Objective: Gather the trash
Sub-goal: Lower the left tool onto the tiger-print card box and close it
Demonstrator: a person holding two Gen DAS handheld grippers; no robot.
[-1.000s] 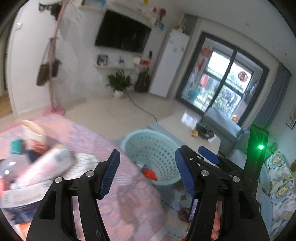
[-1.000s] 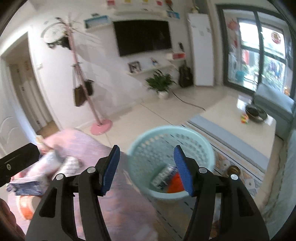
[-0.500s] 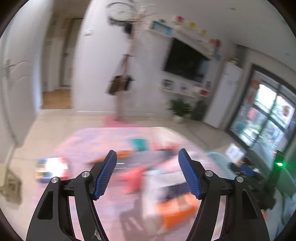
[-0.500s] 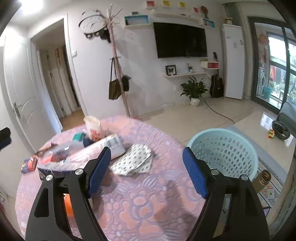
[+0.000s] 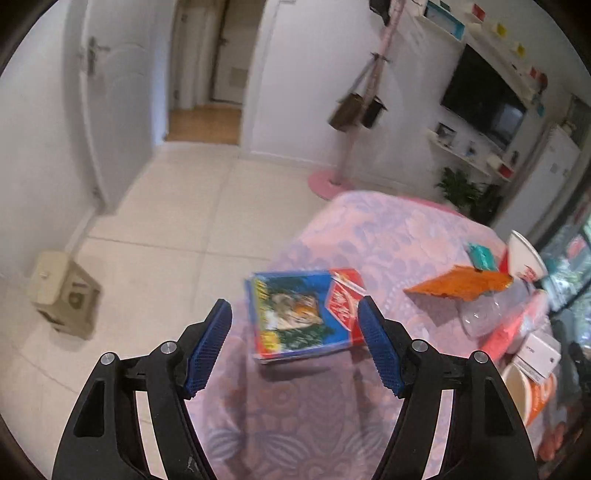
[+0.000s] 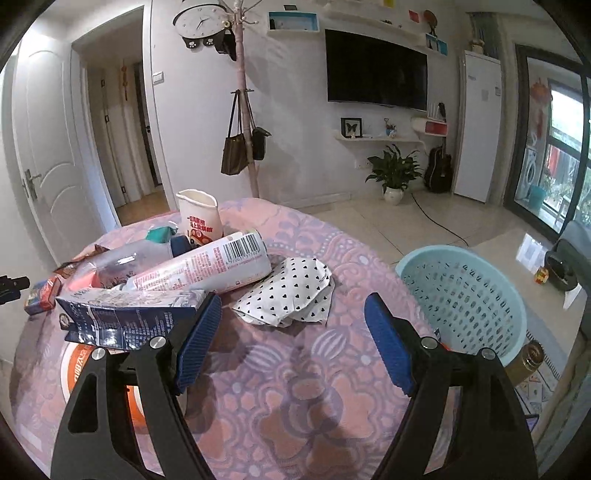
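Blue carton (image 6: 125, 321) lies flat, seemingly lengthwise left-right.

Box (image 5: 303, 314): on my table (image 5: 388, 236), at 12 o'clock from my left tongs.
Basket (image 6: 461, 295): on the floor, at 2 o'clock off the table.

TV (image 6: 376, 70), clock (image 6: 197, 18), plant (image 6: 393, 173), perhaps guitar (image 6: 439, 168).

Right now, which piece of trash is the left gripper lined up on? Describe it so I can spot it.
On the round table with the pink patterned cloth, look to the edge nearest the white door, apart from the main pile. A flat box lies there alone, just ahead of the open left gripper. Its blue face with a tiger picture and red end flap sets it apart.
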